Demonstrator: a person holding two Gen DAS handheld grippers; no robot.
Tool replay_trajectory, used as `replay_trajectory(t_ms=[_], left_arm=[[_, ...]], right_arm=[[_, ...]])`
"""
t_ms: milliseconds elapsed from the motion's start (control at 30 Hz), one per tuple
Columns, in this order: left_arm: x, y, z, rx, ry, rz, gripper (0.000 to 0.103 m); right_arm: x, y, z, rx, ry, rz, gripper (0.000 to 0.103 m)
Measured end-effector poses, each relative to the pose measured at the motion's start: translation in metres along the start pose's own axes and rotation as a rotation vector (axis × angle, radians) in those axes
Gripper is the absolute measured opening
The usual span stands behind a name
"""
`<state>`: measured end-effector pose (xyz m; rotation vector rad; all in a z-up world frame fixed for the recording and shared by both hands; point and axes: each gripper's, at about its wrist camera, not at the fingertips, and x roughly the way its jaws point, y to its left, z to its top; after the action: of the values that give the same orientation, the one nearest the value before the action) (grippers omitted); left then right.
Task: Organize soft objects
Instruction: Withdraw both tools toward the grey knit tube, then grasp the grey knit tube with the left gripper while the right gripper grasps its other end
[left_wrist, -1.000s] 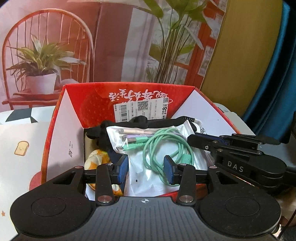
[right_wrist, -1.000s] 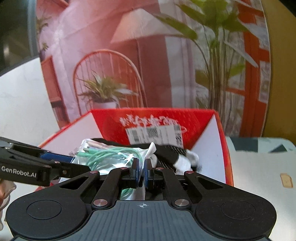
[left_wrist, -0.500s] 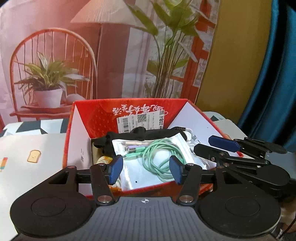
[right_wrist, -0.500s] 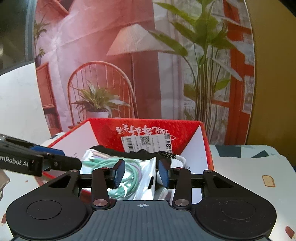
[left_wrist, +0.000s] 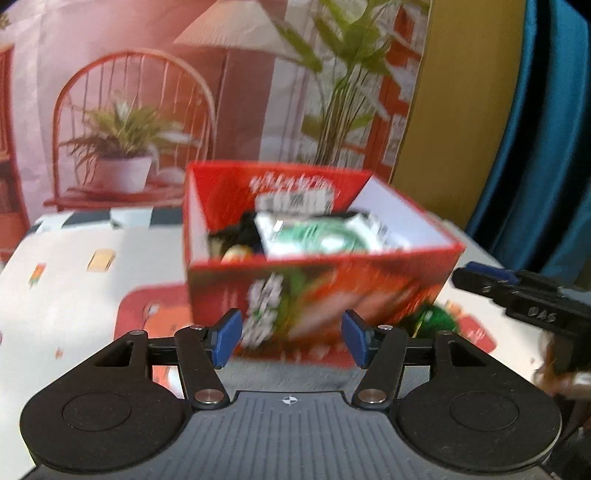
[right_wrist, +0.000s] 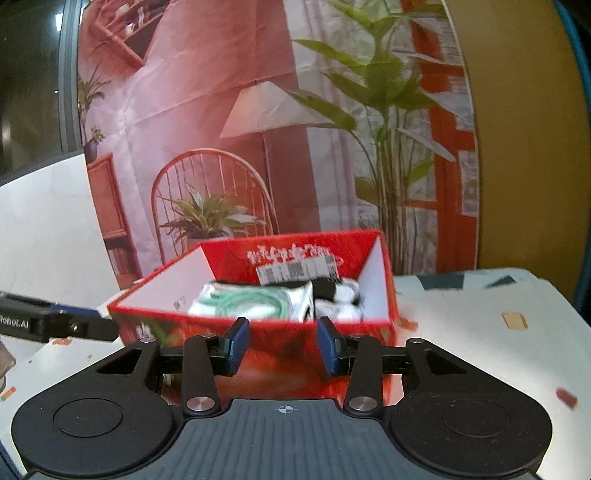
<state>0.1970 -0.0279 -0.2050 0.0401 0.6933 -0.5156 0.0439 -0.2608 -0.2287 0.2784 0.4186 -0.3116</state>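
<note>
A red cardboard box (left_wrist: 402, 214) (right_wrist: 173, 284) stands on the table and holds the soft things. A clear bag with a coiled green cable (left_wrist: 321, 236) (right_wrist: 251, 301) lies on top. A black cloth (left_wrist: 240, 230) shows beside it, and black-and-white socks (right_wrist: 336, 295) lie at the right end. My left gripper (left_wrist: 291, 339) is in front of the box, short of its front wall; its jaws are opening with nothing between them. My right gripper (right_wrist: 282, 345) is also in front of the box, open and empty. Each gripper shows in the other's view: right gripper (left_wrist: 517, 291), left gripper (right_wrist: 55, 325).
The table has a white cloth (left_wrist: 92, 295) with small printed pictures. A green object (left_wrist: 436, 319) lies by the box's right front corner. A printed backdrop with a chair and plants (right_wrist: 207, 206) hangs behind, and a blue curtain (left_wrist: 546, 147) is at the right.
Both grippers have drawn back from inside the box to in front of it. The left jaws have widened. The right jaws went from shut to open. The bag stays in the box.
</note>
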Motion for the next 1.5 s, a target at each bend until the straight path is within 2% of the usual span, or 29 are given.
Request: replay_trajectory(t_ms=[133, 367, 533, 667, 767, 833, 900, 967, 1033, 1133, 1500], left_arm=[[0.014, 0.017, -0.018, -0.048, 0.049, 0.044, 0.064], [0.044, 0.029, -0.031, -0.105, 0.076, 0.106, 0.064], [0.067, 0.026, -0.038, -0.104, 0.108, 0.136, 0.067], [0.071, 0.028, -0.05, -0.122, 0.133, 0.132, 0.067], [0.067, 0.026, -0.054, -0.111, 0.123, 0.137, 0.067], [0.065, 0.024, -0.055, -0.106, 0.124, 0.136, 0.063], [0.063, 0.021, -0.056, -0.102, 0.121, 0.132, 0.054], [0.06, 0.018, -0.057, -0.089, 0.115, 0.107, 0.033], [0.056, 0.013, -0.059, -0.061, 0.106, 0.11, 0.027], [0.049, 0.009, -0.061, -0.025, 0.1, 0.139, 0.024], [0.018, 0.059, -0.073, -0.181, 0.094, 0.229, 0.024]], right_arm=[[-0.007, -0.003, -0.029, 0.025, 0.051, -0.021, 0.038], [-0.008, -0.001, -0.07, 0.058, 0.134, -0.045, 0.038], [-0.008, 0.002, -0.07, 0.042, 0.129, -0.037, 0.038], [-0.008, 0.0, -0.07, 0.042, 0.13, -0.036, 0.038], [-0.006, -0.003, -0.071, 0.057, 0.138, -0.04, 0.038], [-0.006, -0.002, -0.073, 0.061, 0.143, -0.039, 0.038], [-0.006, -0.001, -0.074, 0.057, 0.146, -0.037, 0.038], [-0.006, 0.001, -0.076, 0.047, 0.147, -0.034, 0.038], [-0.006, 0.002, -0.076, 0.04, 0.149, -0.031, 0.038], [-0.006, 0.004, -0.077, 0.032, 0.151, -0.027, 0.038], [-0.004, 0.011, -0.08, 0.005, 0.168, -0.008, 0.038]])
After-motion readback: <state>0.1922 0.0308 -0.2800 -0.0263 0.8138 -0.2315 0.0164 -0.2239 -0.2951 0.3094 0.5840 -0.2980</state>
